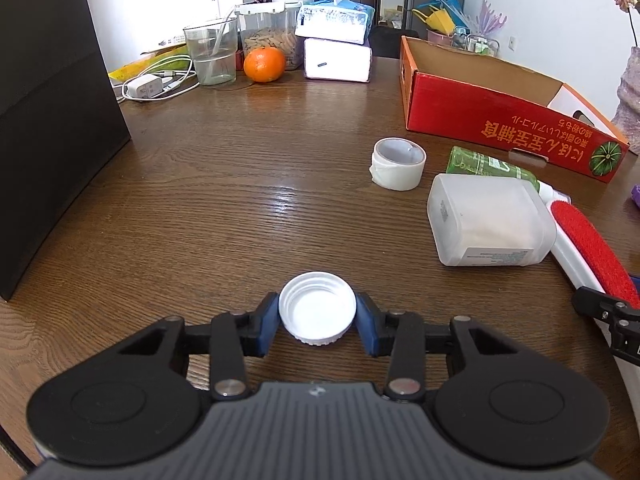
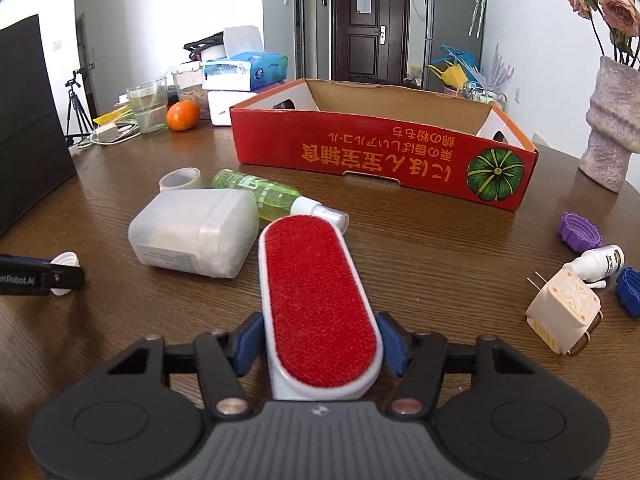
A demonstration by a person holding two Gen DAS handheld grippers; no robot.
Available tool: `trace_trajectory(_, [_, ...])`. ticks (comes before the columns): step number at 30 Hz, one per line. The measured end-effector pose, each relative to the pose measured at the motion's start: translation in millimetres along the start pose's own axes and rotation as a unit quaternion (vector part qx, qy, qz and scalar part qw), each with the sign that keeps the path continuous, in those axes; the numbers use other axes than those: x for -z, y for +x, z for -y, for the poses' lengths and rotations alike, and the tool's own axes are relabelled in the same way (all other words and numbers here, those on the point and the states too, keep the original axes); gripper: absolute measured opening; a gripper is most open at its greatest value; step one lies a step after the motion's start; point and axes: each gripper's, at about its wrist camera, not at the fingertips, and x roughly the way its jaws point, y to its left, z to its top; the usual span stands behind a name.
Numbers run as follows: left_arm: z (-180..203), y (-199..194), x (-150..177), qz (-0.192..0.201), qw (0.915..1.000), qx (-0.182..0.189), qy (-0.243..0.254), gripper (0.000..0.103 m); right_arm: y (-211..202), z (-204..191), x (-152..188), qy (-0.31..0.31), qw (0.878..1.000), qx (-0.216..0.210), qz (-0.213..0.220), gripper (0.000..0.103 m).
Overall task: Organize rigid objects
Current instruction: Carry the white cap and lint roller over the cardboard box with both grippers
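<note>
A white screw cap point(image 1: 317, 306) lies open side up on the brown table, and the blue pads of my left gripper point(image 1: 317, 320) press on both of its sides. In the right wrist view, my right gripper point(image 2: 320, 340) is shut on the sides of a white lint brush point(image 2: 316, 280) with a red felt face, which points away along the table. Behind the brush stands an open red cardboard box point(image 2: 380, 160). Before it lie a white plastic jar point(image 2: 196, 236) on its side, a green spray bottle point(image 2: 260, 192) and a tape roll point(image 2: 180, 178).
At the right lie a purple cap point(image 2: 580, 232), a small white bottle point(image 2: 600, 260), a blue cap point(image 2: 630, 290) and a cream plug-in device point(image 2: 564, 316). A vase point(image 2: 612, 120) stands far right. A tall black box point(image 1: 48, 120) stands at the left. An orange point(image 1: 264, 65), a cup and tissue packs are at the back.
</note>
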Motion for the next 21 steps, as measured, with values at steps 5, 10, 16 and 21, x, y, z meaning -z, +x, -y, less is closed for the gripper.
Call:
trace_trajectory(5, [1.0,-3.0,-3.4,-0.002,1.0000,-0.002,0.004,0.041,-2.6,2.7,0.5,0.007,1.000,-0.008,-0.001,0.055])
trace_trajectory(10, [3.1,-11.3,-10.4,0.007,1.0000,0.000,0.005,0.041,-7.5,4.8,0.9,0.014,1.000,-0.013,0.005,0.055])
trace_trajectory(16, [13.5,-19.5,-23.9,0.014,0.9998,0.010,0.013,0.041,-16.5,8.9,-0.5,0.023,1.000,-0.015,0.015,0.055])
trace_trajectory(21, [28.0,-25.2,-37.3,0.020,0.9992,0.024,0.023,0.041,-24.7,13.6,-3.8,0.031,0.999,-0.013,0.024,0.055])
